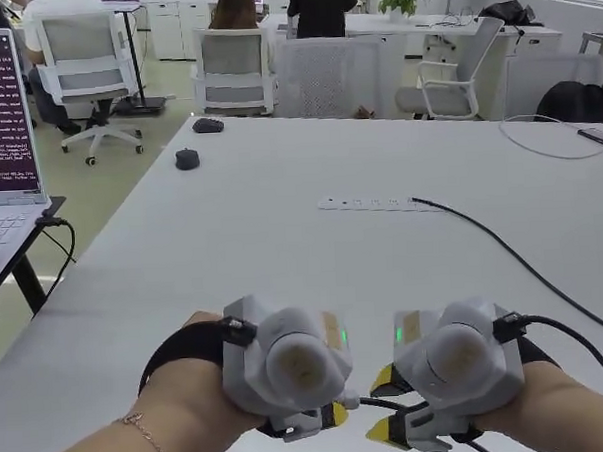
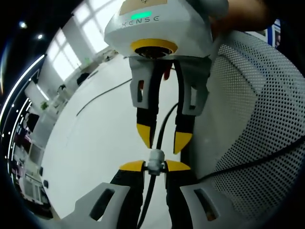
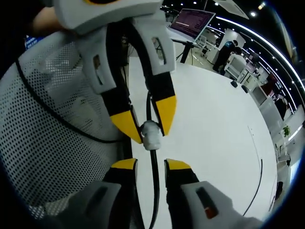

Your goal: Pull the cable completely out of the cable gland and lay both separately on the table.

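L tongs (image 2: 155,166) clenched on gland (image 2: 155,160), R tongs (image 3: 151,164) prob. loose round cable (image 3: 153,191), XENSE logo (image 2: 139,19)

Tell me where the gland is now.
In the left gripper view, the gland sits pinched between the yellow tips of the left tool at bottom centre. It is threaded on the cable, just below the right tool.
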Tool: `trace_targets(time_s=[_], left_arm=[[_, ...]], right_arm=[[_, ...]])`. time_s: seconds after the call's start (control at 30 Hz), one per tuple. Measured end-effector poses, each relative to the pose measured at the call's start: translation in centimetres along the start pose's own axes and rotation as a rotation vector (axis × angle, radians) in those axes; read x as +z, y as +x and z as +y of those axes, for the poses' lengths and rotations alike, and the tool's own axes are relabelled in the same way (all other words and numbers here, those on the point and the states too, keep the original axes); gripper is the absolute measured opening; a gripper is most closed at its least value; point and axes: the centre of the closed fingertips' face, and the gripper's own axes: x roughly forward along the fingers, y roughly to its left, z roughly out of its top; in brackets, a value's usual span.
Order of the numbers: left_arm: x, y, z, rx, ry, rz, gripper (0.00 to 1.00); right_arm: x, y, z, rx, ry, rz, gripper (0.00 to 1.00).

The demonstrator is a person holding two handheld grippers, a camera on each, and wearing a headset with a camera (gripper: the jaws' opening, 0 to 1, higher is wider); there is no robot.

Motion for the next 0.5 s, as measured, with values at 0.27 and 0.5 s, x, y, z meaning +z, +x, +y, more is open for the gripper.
trace_targets(time_s=[0.27, 0.5], left_arm=[[0.8, 0.0, -0.3, -0.013, 0.015, -0.033, 0.17], [-0.1, -0.1, 0.4, 0.017, -0.004, 0.002, 0.17]], right_arm=[[-0.6, 0.0, -0.3, -0.004, 0.004, 0.02, 0.03], [-2.5, 0.1, -1.0, -0.036, -0.002, 0.106, 0.02]])
